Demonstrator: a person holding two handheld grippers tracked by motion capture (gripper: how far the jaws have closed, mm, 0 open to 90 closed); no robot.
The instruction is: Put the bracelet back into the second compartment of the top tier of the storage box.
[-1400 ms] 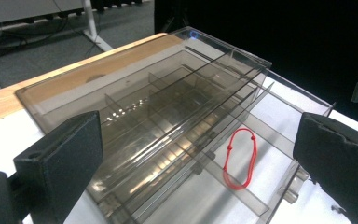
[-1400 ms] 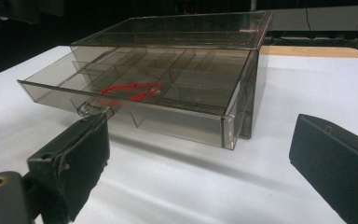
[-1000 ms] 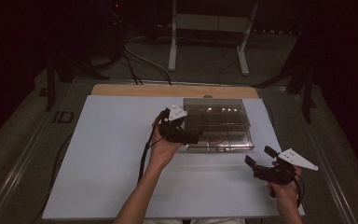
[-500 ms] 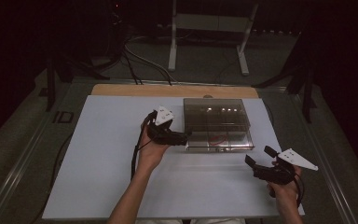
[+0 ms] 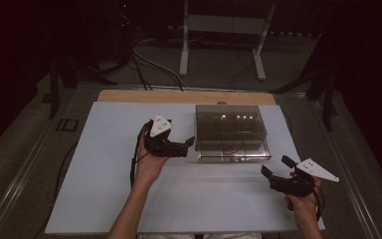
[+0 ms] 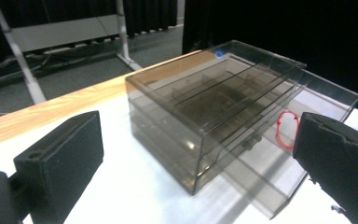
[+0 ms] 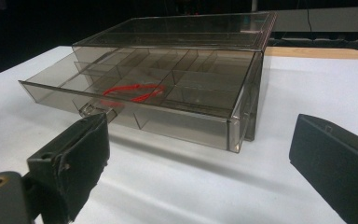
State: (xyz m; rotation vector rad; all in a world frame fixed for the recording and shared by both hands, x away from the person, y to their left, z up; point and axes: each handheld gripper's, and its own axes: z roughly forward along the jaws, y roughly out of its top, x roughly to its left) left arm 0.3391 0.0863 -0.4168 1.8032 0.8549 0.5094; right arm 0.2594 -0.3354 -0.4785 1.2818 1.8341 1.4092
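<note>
Since a second ago the left gripper [image 5: 189, 145] has drawn back leftward from the clear plastic box [image 5: 230, 121], where it had been at the box's near left corner, and now sits just beside the box's left side without touching it. Its jaws stand apart with nothing between them. Over the same time the right gripper [image 5: 273, 168] has kept its place near the right near edge of the table [image 5: 104, 199], well apart from the box, with its jaws apart too and holding nothing. The box stands on the white table toward the far right, and its drawer [image 7: 121, 100] is pulled out toward the near side. Inside the drawer, divided into small compartments, lies a red band [image 7: 133, 92] in a compartment close to the drawer's front wall. In the left gripper view the red band [image 6: 286, 129] shows through the drawer's clear wall, just left of the right-hand jaw.
</note>
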